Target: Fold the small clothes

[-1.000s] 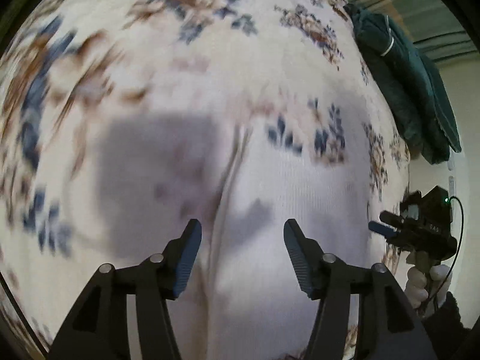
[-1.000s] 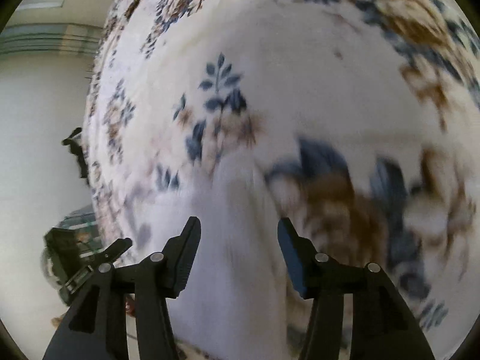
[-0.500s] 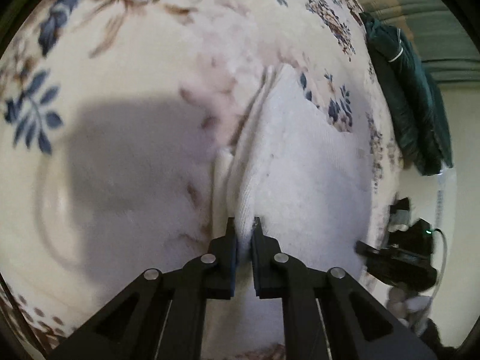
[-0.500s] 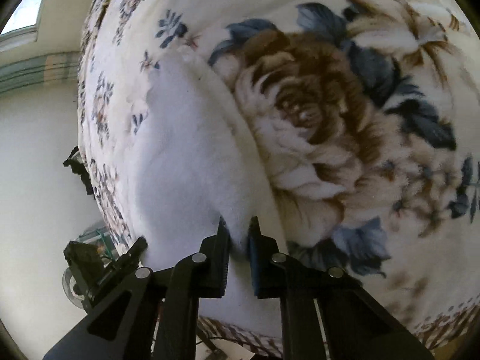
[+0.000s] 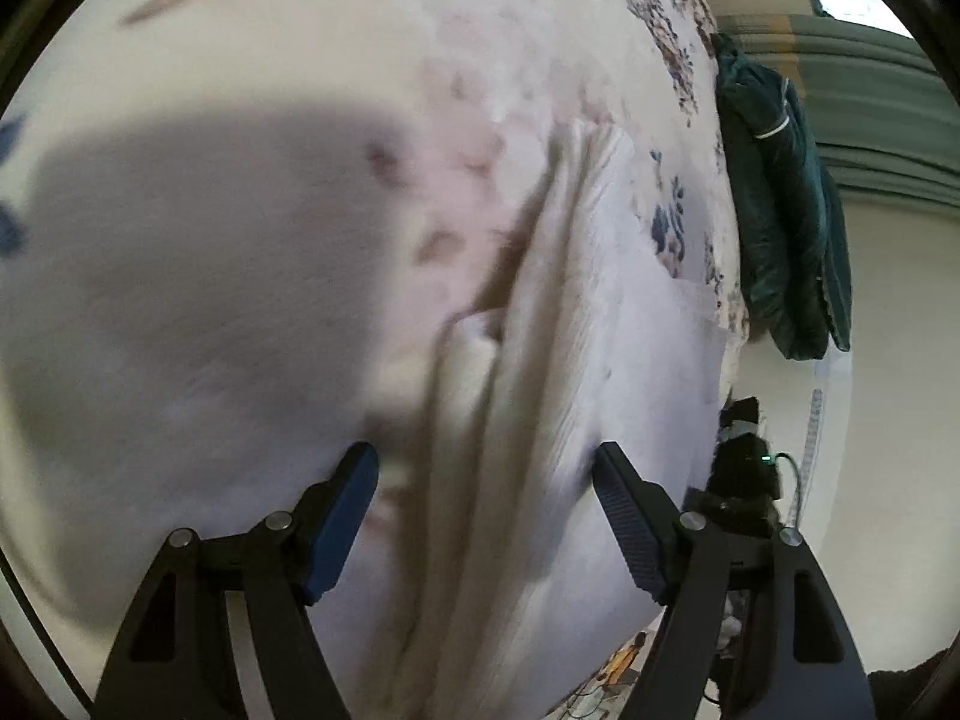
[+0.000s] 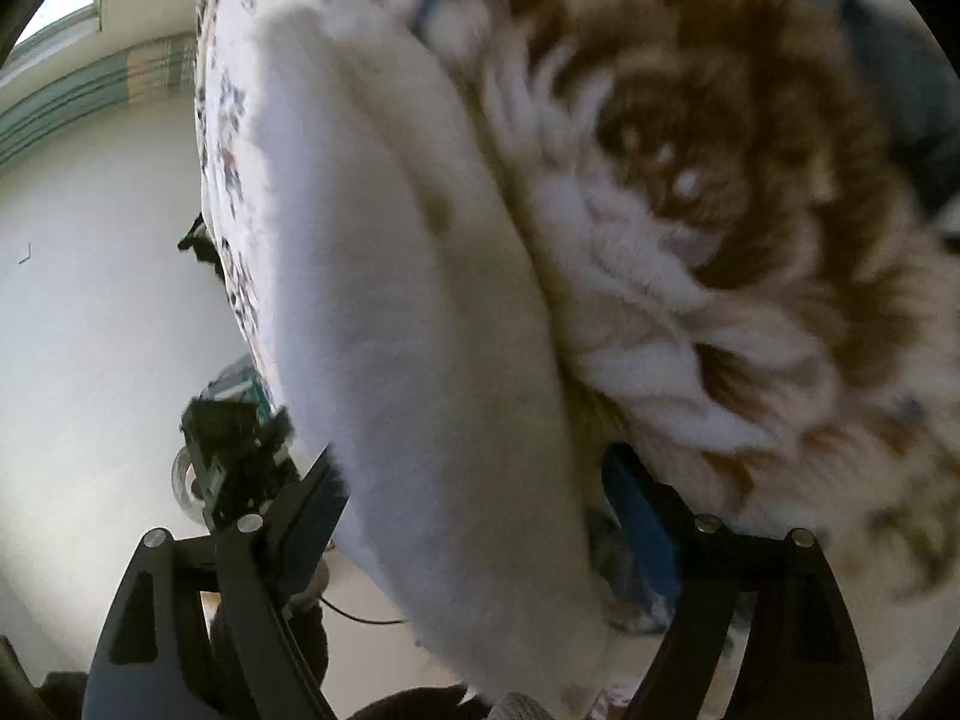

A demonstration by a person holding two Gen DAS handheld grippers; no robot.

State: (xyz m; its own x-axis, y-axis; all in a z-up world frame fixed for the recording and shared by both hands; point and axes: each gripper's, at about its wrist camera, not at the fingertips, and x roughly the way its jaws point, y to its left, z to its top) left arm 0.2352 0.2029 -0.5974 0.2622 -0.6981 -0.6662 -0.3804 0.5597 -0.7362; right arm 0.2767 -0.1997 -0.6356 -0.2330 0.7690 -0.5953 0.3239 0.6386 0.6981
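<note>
A small white ribbed garment lies folded on a cream floral blanket. Its layered edge runs up between the fingers of my left gripper, which is open and close above it. In the right wrist view the same white garment fills the middle, its near edge passing between the fingers of my right gripper, which is open. The cloth hides the tips of the right fingers. The other gripper shows at each view's edge: the right one in the left wrist view and the left one in the right wrist view.
A dark green jacket lies on the far right part of the blanket. A big brown and blue flower print lies right of the garment. Beyond the blanket's edge are a pale wall and floor.
Both grippers were shut on the garment's edge half a second ago; both have now opened and let go. The garment lies with its folded layers on the blanket.
</note>
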